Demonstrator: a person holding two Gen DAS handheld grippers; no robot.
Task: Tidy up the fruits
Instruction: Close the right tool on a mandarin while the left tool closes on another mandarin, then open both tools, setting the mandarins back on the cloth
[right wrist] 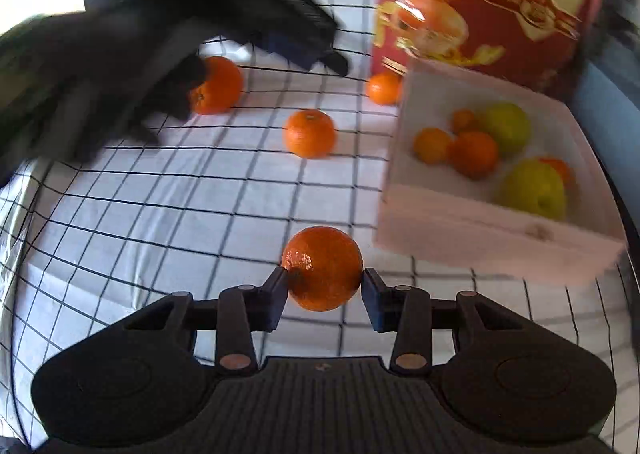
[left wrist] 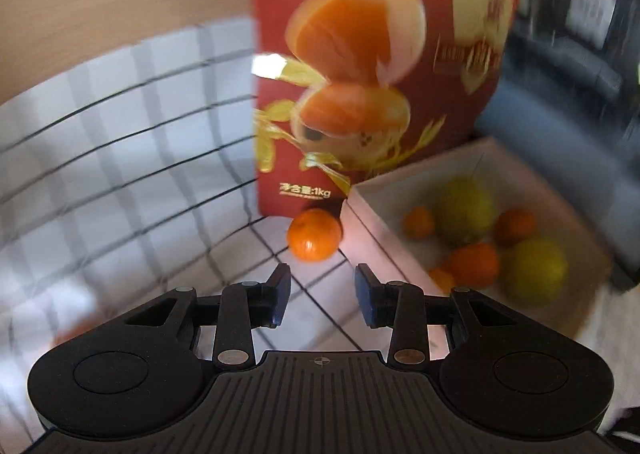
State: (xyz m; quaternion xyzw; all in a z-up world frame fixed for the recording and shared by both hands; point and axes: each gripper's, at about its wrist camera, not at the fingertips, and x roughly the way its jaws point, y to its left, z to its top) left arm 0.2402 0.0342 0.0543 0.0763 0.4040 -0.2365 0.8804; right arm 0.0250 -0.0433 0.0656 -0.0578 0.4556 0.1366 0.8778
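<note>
The tabletop is covered with a white cloth with a black grid, and it carries everything. At its far side stands a tall red box printed with peeled oranges. In front of this box sits a pale, shallow box – inside it lie two yellow-green fruits and several small oranges. The left gripper appears blurred in the right wrist view, reaching over the cloth; its jaws are released, with nothing between them, and in its own view they point toward a mandarin that lies on the cloth, just beside the corner of the pale box and the foot of the red box. The right gripper has its jaws clenched on an orange, the pads pressing both its sides, near the front wall of the pale box. Two more loose oranges lie on the cloth – one in the middle, and one farther left, partly hidden behind the blurred left gripper.
</note>
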